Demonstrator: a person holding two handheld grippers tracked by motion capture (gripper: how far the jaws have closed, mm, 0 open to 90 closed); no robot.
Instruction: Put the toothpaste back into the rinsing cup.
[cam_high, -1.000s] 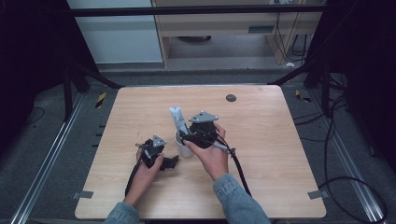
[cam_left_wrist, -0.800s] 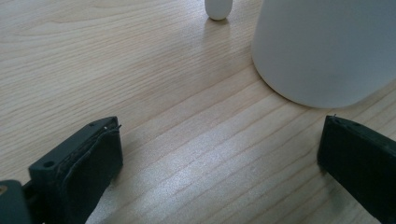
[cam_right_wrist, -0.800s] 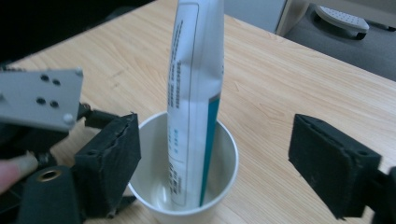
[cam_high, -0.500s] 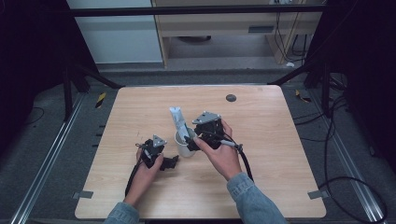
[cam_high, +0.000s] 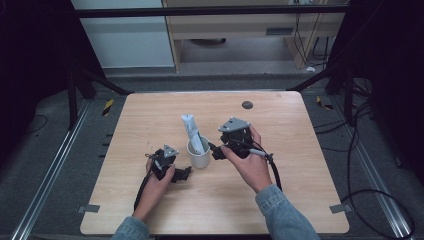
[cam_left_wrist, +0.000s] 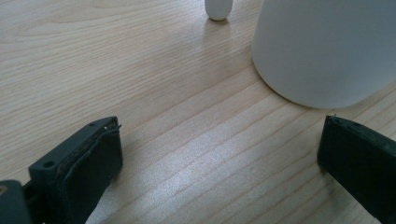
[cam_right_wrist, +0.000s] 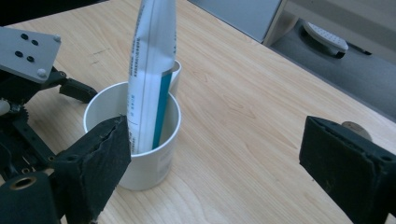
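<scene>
Right gripper (cam_right_wrist: 210, 154): jaws have just been opening and now stand wide apart with nothing between them. The toothpaste tube (cam_right_wrist: 152, 70) stands upright in the white cup (cam_right_wrist: 140, 154), just behind the left-hand jaw. Left gripper (cam_left_wrist: 219, 154): jaws wide, empty, resting low on the table (cam_left_wrist: 140, 70), with the cup just beyond the right-hand jaw. The step in hand is judged to be release; done well, the open jaws draw straight back, clear of the tube, so the cup is not tipped.
</scene>
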